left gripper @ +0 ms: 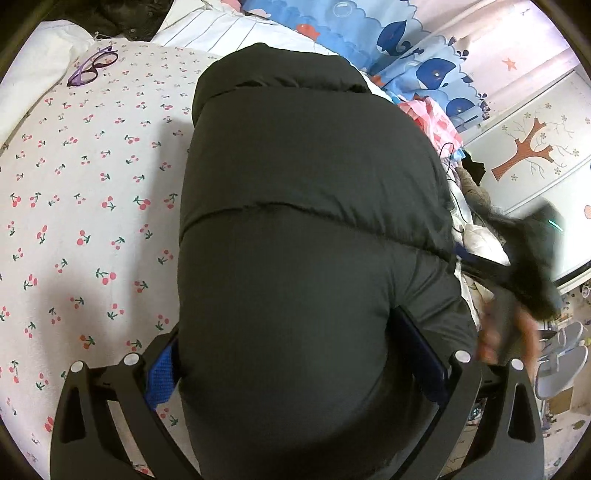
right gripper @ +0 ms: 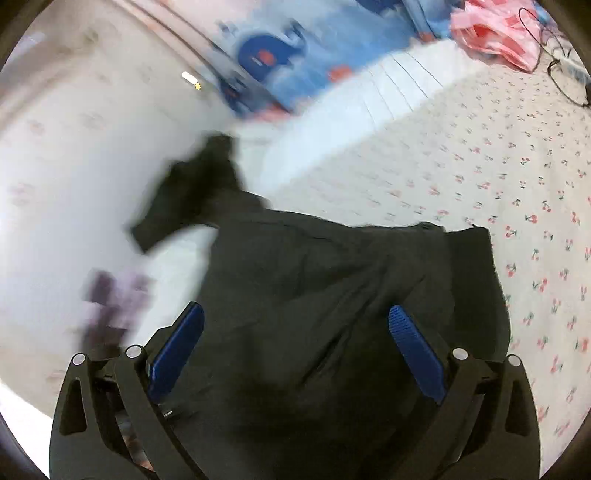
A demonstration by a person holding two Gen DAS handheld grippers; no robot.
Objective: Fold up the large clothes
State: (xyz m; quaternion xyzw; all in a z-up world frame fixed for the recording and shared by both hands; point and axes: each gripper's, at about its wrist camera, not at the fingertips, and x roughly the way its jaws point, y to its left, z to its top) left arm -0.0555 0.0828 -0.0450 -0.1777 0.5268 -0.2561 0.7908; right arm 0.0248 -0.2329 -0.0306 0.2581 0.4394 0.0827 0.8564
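A black puffer jacket (left gripper: 306, 184) lies on the cherry-print bed sheet (left gripper: 92, 206) and fills the middle of the left wrist view. My left gripper (left gripper: 291, 365) stands wide, and the jacket's padded bulk sits between its blue pads (left gripper: 162, 376). In the right wrist view the same black jacket (right gripper: 332, 288) spreads under my right gripper (right gripper: 295, 354), which is open with cloth lying loose between its fingers. A dark sleeve or flap (right gripper: 192, 192) trails off blurred at the upper left. The right gripper (left gripper: 532, 258) and a hand (left gripper: 506, 339) show as a blur in the left wrist view.
Purple glasses (left gripper: 92, 66) lie on the sheet at the far left. A striped white pillow (left gripper: 229, 33) and a blue whale curtain (left gripper: 406, 44) are behind. Pink clothes (left gripper: 432, 118) and a black cable (right gripper: 554, 62) sit at the bed's edge. Slippers (left gripper: 565, 354) are on the floor.
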